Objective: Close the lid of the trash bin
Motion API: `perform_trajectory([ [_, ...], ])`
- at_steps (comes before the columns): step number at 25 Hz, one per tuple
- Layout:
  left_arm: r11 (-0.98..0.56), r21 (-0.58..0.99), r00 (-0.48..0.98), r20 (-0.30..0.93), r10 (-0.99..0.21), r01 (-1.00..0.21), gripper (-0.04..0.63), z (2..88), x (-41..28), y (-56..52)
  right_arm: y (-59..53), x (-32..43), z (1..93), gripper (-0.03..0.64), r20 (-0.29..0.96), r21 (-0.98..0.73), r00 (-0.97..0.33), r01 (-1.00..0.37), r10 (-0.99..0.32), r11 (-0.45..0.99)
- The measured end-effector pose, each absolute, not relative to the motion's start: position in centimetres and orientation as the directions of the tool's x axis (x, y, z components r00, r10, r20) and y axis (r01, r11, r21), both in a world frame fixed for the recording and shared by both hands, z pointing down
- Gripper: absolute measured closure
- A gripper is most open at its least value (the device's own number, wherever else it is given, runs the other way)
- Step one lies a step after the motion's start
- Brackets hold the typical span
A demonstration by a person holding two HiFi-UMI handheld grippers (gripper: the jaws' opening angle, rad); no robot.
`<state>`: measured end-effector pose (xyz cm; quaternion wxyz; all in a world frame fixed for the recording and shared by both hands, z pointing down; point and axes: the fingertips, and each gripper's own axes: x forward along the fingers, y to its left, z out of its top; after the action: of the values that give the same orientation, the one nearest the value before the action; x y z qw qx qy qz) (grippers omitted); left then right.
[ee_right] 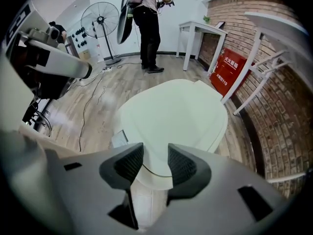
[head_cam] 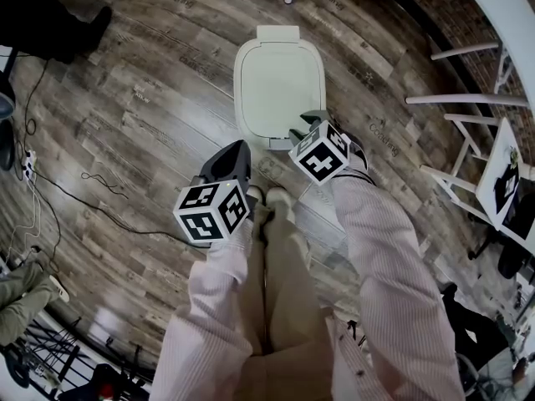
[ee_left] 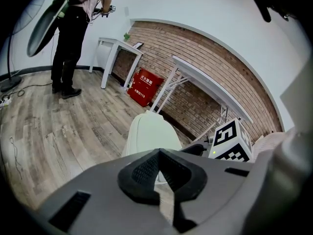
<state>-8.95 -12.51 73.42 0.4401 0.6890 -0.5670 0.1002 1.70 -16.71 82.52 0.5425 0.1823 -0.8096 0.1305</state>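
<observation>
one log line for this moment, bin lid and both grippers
trash bin lid: down, looks closed | right gripper: open, over lid's front edge | left gripper: shut, empty, clear of lid

Pale greenish white all over the rounded plastic trash bin lid (head_cam: 278,86). Grey-brown streaked grain across the wood-plank floor (head_cam: 142,115). Black-and-white square patterns on the marker cubes (head_cam: 211,211) of the grey left gripper (ee_left: 159,152) and grey right gripper (ee_right: 155,156). Fine pink-and-white stripes down the shirt sleeves (head_cam: 393,266), plain beige on the trousers (head_cam: 288,299). Red-brown with pale mortar lines along the brick wall (ee_left: 210,77); bright red on the box (ee_left: 144,86) by it.
</observation>
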Motion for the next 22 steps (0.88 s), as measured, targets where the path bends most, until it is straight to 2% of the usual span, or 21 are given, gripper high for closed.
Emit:
perform_trajectory([
  [3,0.032,0.495,0.338,0.638,-0.692,-0.868,0.601,73.4,-9.1,-12.7,-16.8,1.8,82.8,0.479,0.934,0.020,-0.313,-0.433,-0.172,0.901],
  [9,0.043,0.495,0.332,0.642,-0.691,-0.868,0.601,73.2,-9.7,-13.0,-16.8,1.7,83.0,0.479,0.937,0.038,-0.296,-0.437,-0.184,0.898],
  [19,0.024,0.493,0.345,0.642,-0.685,-0.870,0.601,71.4,-9.3,-13.7,-16.5,1.9,82.3,0.480,0.924,-0.011,-0.341,-0.471,-0.171,0.882],
  [22,0.015,0.488,0.347,0.640,-0.686,-0.873,0.601,70.3,-9.4,-14.0,-16.5,1.5,80.7,0.543,0.902,-0.020,-0.380,-0.508,-0.203,0.861],
])
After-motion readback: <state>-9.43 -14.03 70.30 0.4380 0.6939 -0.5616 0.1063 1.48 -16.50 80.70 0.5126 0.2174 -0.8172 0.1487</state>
